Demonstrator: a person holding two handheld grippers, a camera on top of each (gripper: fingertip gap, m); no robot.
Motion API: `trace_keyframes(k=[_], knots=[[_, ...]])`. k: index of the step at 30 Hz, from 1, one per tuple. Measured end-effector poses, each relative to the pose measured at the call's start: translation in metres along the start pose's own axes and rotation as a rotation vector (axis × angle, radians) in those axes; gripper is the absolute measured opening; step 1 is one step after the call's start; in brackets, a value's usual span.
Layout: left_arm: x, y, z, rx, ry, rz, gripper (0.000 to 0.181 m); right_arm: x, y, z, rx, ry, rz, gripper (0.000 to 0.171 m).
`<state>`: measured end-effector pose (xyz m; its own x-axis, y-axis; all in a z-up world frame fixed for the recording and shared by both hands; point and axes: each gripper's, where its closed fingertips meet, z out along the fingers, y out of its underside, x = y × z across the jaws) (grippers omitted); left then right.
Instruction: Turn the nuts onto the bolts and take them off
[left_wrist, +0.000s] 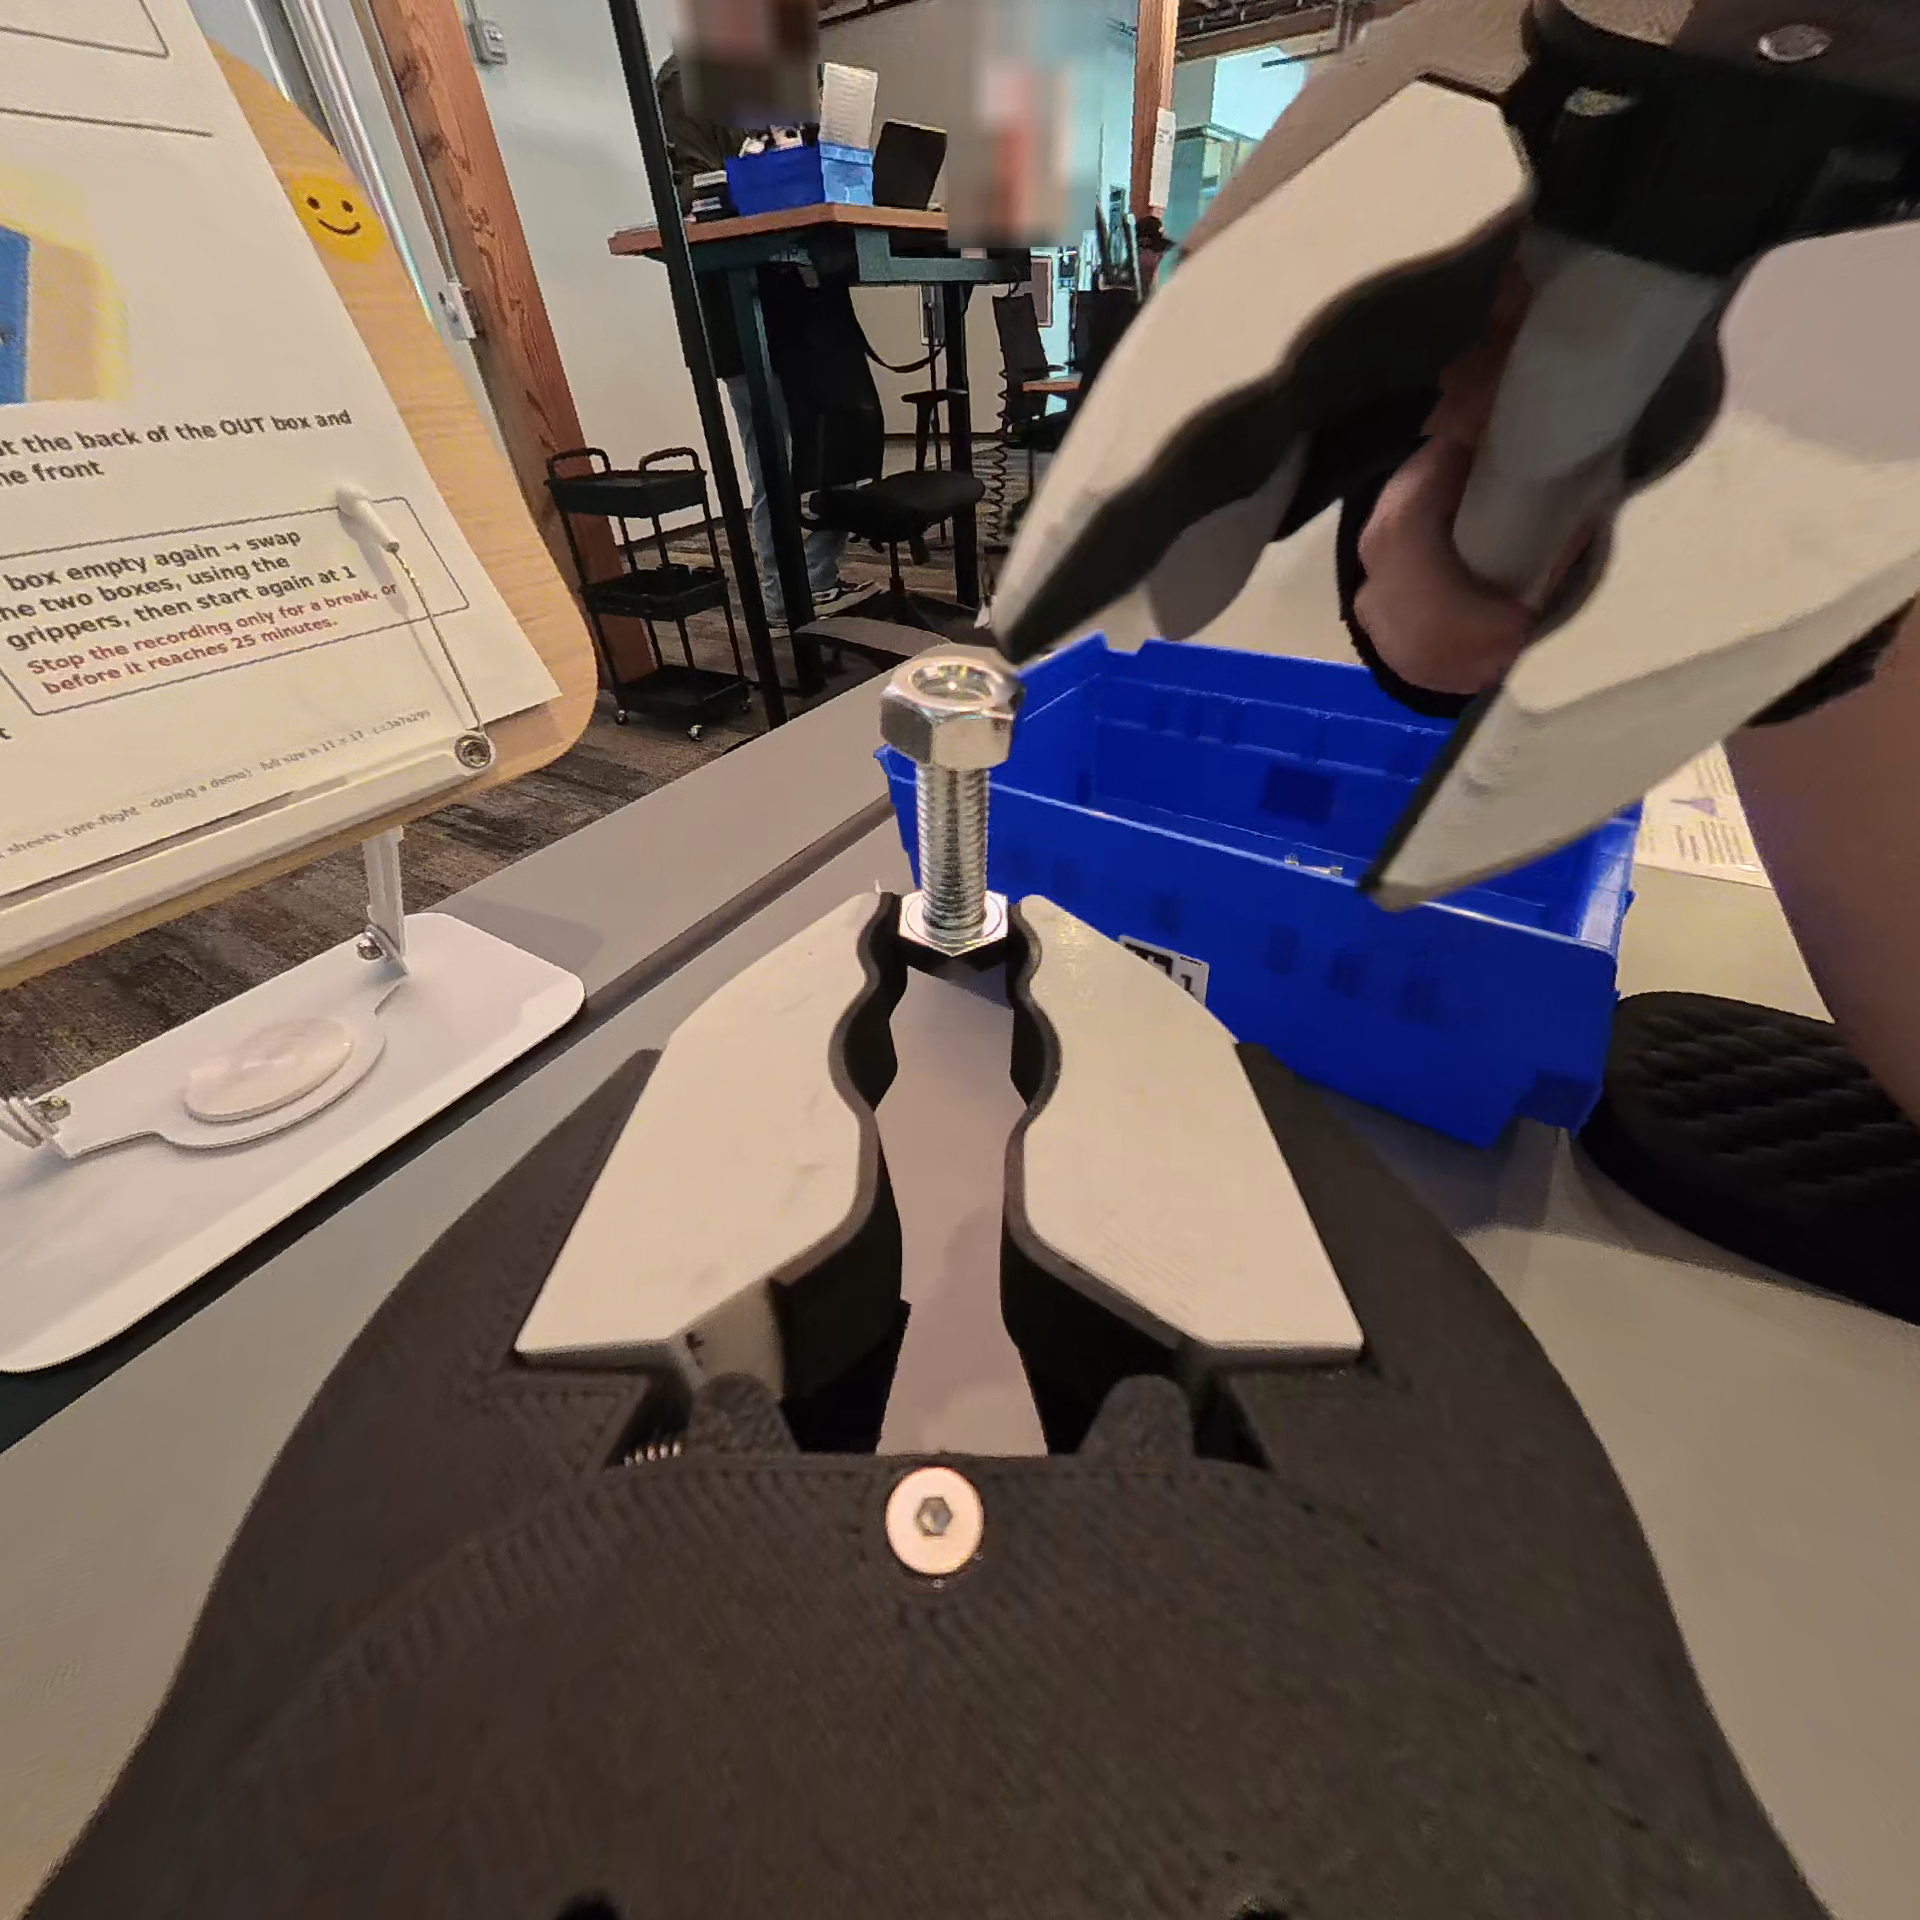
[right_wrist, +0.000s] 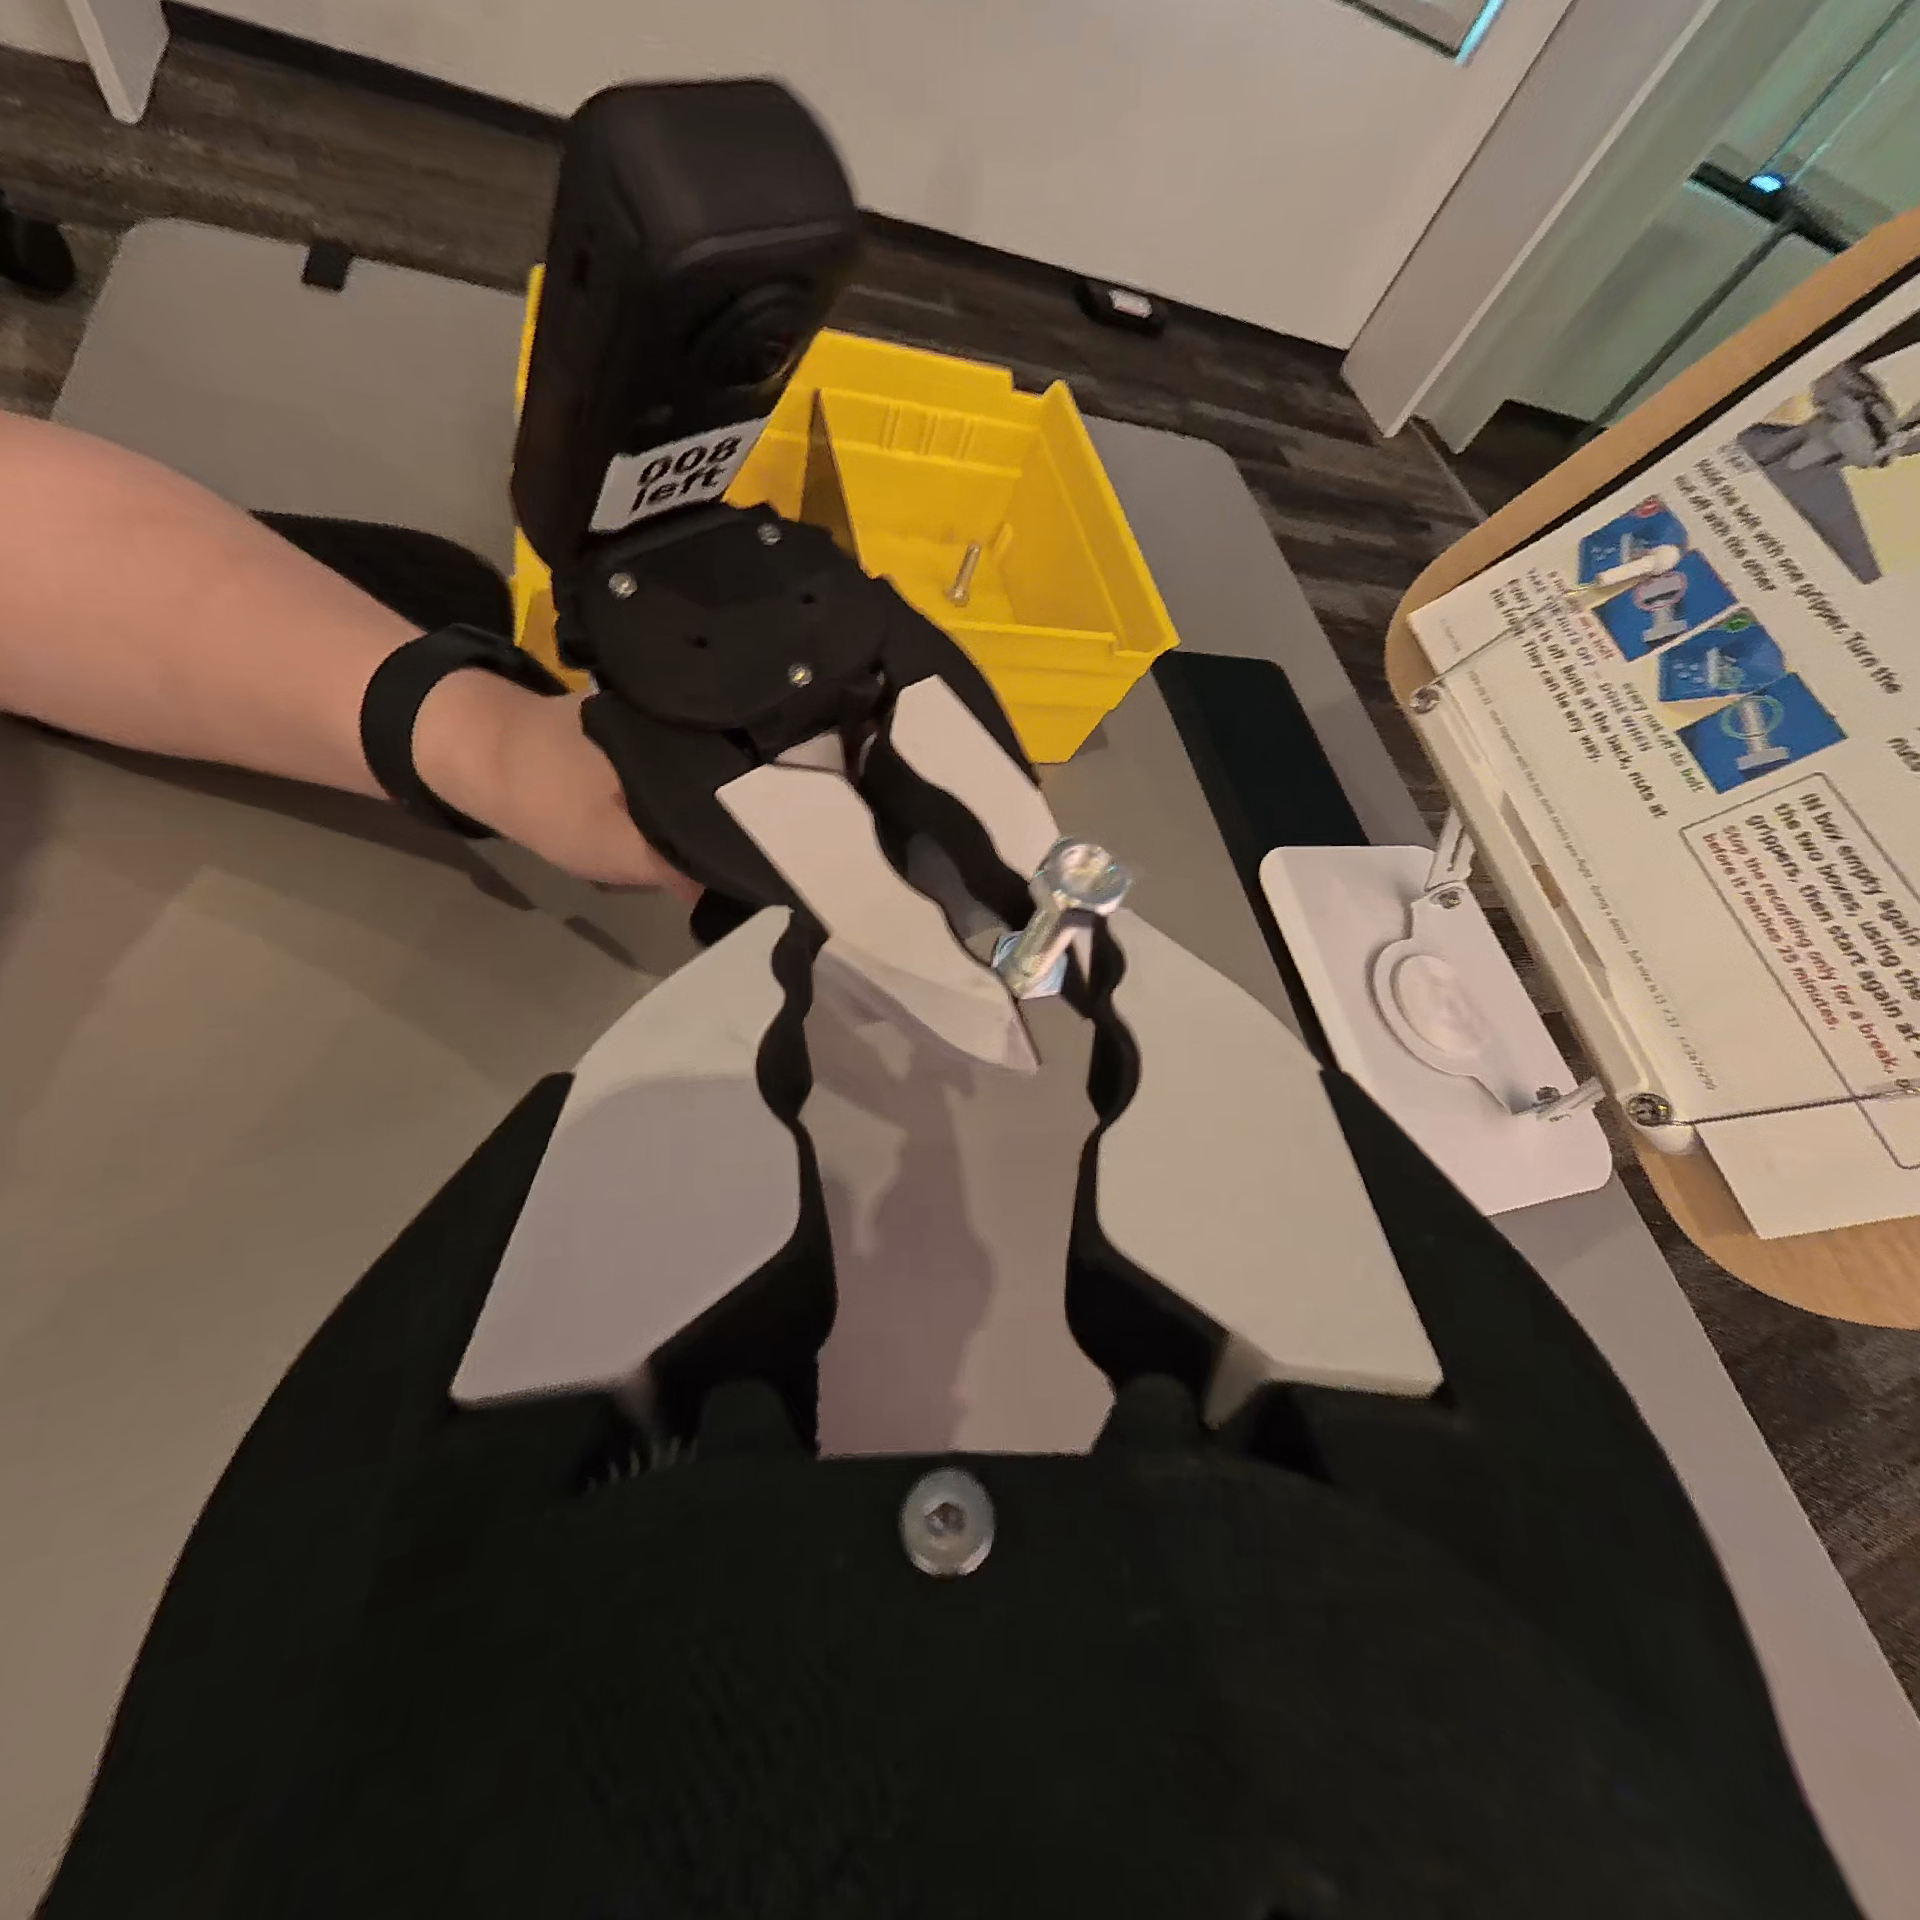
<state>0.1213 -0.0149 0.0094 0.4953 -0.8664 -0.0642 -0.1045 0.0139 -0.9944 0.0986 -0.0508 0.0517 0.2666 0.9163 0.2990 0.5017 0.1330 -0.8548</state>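
Note:
A silver bolt (left_wrist: 954, 842) stands upright, and my left gripper (left_wrist: 951, 920) is shut on its hex head. A silver nut (left_wrist: 948, 712) sits at the top end of the thread. My right gripper (left_wrist: 1200, 758) comes in from the upper right, open and empty. One of its fingertips (left_wrist: 1023, 623) is right at the nut's upper right edge; I cannot tell whether it touches. In the right wrist view my right gripper (right_wrist: 945, 945) is open around the left gripper (right_wrist: 1044, 987), with the bolt (right_wrist: 1034, 956) and nut (right_wrist: 1086, 878) just beyond its right finger.
A blue bin (left_wrist: 1299, 997) stands right behind the bolt on the grey table. A yellow bin (right_wrist: 1049, 665) with a loose bolt (right_wrist: 964, 571) stands behind the left gripper. An instruction board on a white stand (left_wrist: 312, 1049) is at the left. A black mat (left_wrist: 1766, 1143) lies at the right. Across from one pair of fingers to the other is roughly 6 cm.

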Motion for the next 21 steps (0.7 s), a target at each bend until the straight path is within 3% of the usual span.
trace_keyframes(k=[3, 7, 11, 13, 17, 19, 21], knots=[[0.005, -0.001, 0.001, 0.003, 0.009, 0.016, 0.018, 0.003, -0.001, 0.005, 0.014, 0.015, 0.012, 0.065], [-0.001, -0.001, 0.0, -0.008, -0.014, 0.013, 0.018, -0.007, 0.006, 0.006, -0.036, -0.038, -0.015, 0.063], [-0.007, -0.003, -0.003, 0.0, -0.027, 0.001, 0.018, -0.01, 0.002, 0.0, -0.029, -0.039, -0.044, 0.046], [-0.005, -0.005, -0.003, 0.002, -0.024, 0.011, 0.018, 0.003, 0.002, 0.002, -0.031, 0.041, -0.017, 0.052], [-0.001, -0.005, -0.002, -0.005, -0.015, 0.02, 0.018, 0.001, -0.001, 0.01, 0.002, 0.027, -0.008, 0.07], [-0.006, -0.004, -0.003, -0.01, -0.032, 0.007, 0.018, -0.007, 0.002, 0.01, -0.029, -0.009, -0.024, 0.07], [-0.012, -0.005, -0.005, -0.003, -0.039, -0.021, 0.018, -0.018, 0.004, 0.006, -0.057, -0.064, -0.038, 0.057]])
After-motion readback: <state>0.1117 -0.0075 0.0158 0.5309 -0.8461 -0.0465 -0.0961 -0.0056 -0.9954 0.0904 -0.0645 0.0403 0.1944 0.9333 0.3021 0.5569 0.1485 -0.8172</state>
